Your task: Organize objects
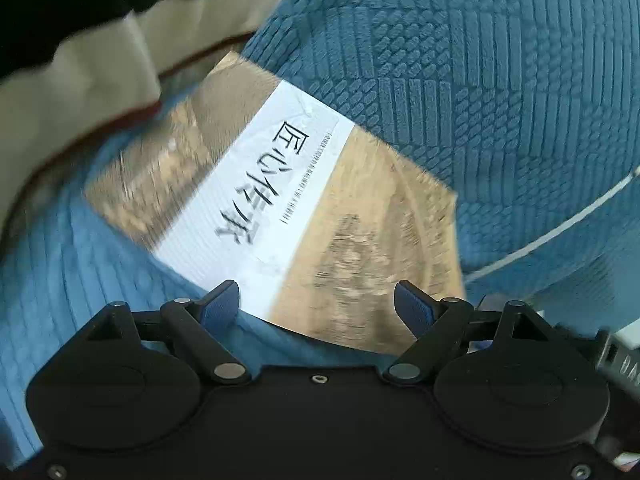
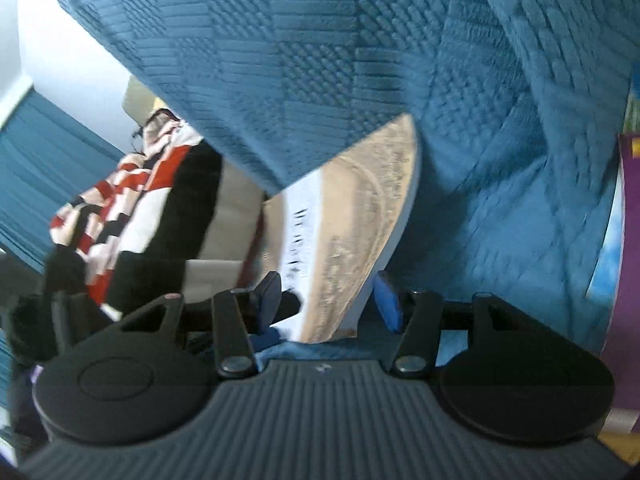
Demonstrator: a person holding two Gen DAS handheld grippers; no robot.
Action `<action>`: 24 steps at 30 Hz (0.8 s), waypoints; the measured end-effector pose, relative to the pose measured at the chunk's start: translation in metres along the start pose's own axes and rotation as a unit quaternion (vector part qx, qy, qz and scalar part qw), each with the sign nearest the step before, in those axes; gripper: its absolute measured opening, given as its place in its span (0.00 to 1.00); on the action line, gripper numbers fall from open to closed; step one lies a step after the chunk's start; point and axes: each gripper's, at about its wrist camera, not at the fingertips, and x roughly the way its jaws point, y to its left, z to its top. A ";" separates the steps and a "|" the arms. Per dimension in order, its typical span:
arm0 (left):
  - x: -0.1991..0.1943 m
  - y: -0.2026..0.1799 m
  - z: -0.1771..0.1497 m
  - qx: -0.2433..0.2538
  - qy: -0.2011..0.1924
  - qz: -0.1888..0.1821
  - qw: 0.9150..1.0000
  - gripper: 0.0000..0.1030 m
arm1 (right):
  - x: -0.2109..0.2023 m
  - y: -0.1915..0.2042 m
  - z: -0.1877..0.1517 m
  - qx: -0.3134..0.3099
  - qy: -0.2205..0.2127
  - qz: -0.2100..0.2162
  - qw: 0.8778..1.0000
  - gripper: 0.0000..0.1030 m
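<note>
Left wrist view
Surface: blue textured sofa seat (image 1: 60,280), ribbed and woven in patches; a blue cushion (image 1: 460,80) of the same fabric rises behind, with a pale piping line at right.
Surroundings: cream and black knitted cloth (image 1: 80,68) with a thin red edge lies at upper left, blurred.
Book: tan cover with a white band carrying large dark characters (image 1: 280,184); lies flat on the seat, its far corner tucked against the cushion, its near edge reaching down between the fingers.
Left hand-held gripper (image 1: 316,304): jaws spread wide, blue pads on black fingers (image 1: 222,304); the book's near edge sits in the gap, pads not pressing on it.

Right wrist view
Surface: same blue cushion (image 2: 320,60) fills the top and right; pale wall at far left.
Surroundings: red, white and black patterned knit (image 2: 132,216) at left; a purple-edged item (image 2: 628,240) at the right border, too cropped to identify.
Book: same tan and white cover (image 2: 352,220), seen on a steep slant, upper part hidden under the cushion, white page edge along its right side.
Right hand-held gripper (image 2: 328,300): jaws about half spread, the book's lower end between them; left pad (image 2: 270,292) looks against the cover, right pad just beside the page edge. Firm pinch or not: cannot tell, the frame is blurred.
</note>
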 end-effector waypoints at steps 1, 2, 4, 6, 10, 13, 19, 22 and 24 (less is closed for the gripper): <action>-0.003 0.004 -0.001 -0.020 0.008 -0.017 1.000 0.81 | 0.000 0.004 -0.004 0.005 0.000 0.004 1.000 0.54; -0.004 0.008 0.000 -0.038 0.015 -0.031 0.999 0.81 | -0.002 0.007 -0.007 0.007 -0.002 0.011 1.000 0.54; -0.008 0.019 -0.003 -0.083 0.036 -0.063 0.994 0.81 | 0.000 0.011 -0.012 0.016 -0.004 0.033 0.999 0.51; -0.011 0.031 -0.009 -0.126 0.054 -0.095 0.986 0.81 | -0.001 0.019 -0.016 0.033 -0.005 0.061 0.998 0.51; -0.013 0.044 -0.019 -0.152 0.067 -0.092 0.982 0.79 | 0.003 0.035 -0.022 0.001 -0.014 0.022 1.000 0.52; -0.009 0.039 -0.016 -0.134 0.064 -0.082 0.985 0.69 | 0.005 0.033 -0.016 -0.030 -0.030 -0.031 0.999 0.52; -0.006 0.021 -0.008 -0.068 0.026 -0.037 0.997 0.54 | 0.018 0.007 0.004 -0.070 -0.072 -0.114 0.988 0.53; 0.002 0.021 -0.007 -0.068 0.031 -0.028 0.997 0.45 | 0.031 -0.006 0.014 -0.095 -0.075 -0.133 0.984 0.53; 0.006 0.024 -0.007 -0.076 0.036 -0.028 0.996 0.45 | 0.041 -0.011 0.020 -0.112 -0.071 -0.139 0.981 0.53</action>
